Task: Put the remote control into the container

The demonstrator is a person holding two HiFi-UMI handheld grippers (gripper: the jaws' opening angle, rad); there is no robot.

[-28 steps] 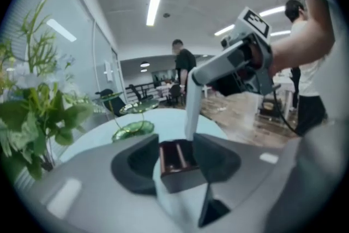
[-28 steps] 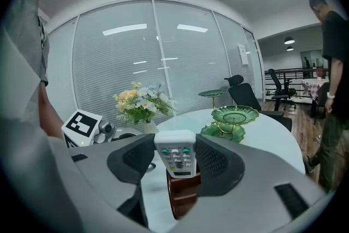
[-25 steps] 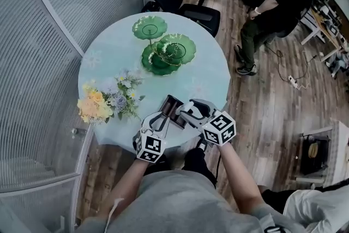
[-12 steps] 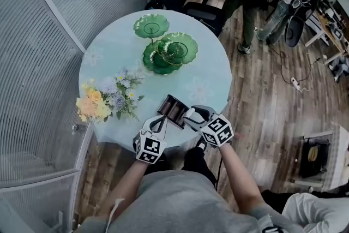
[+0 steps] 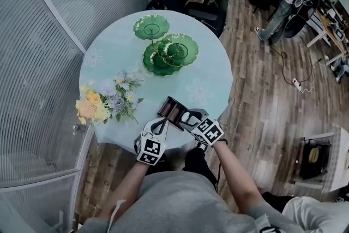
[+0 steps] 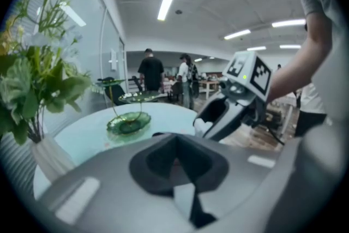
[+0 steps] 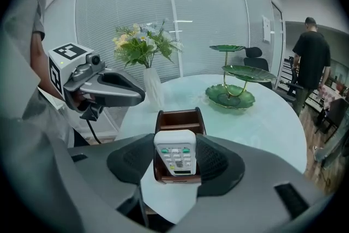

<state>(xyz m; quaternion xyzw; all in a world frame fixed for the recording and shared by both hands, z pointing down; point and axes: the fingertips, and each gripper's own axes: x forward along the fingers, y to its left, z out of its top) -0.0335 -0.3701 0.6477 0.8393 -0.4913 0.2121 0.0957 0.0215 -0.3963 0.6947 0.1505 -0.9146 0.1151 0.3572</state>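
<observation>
Smooth white plastic remote control (image 7: 174,158), glossy brown wooden container (image 7: 180,115), glossy pale table (image 7: 270,127), shiny green dishes (image 7: 230,97)

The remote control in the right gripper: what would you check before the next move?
1. Right gripper holds the remote control, a jaw pressed on each side: ok.
2. Remote control lined up with the near compartment of the container: ok, as far as the right gripper view shows.
3. Remote's lower end already inside the container: cannot tell.
4. Left gripper out of the way: ok, shut, empty, off to the side.
5. Container upright on the table: ok.
</observation>
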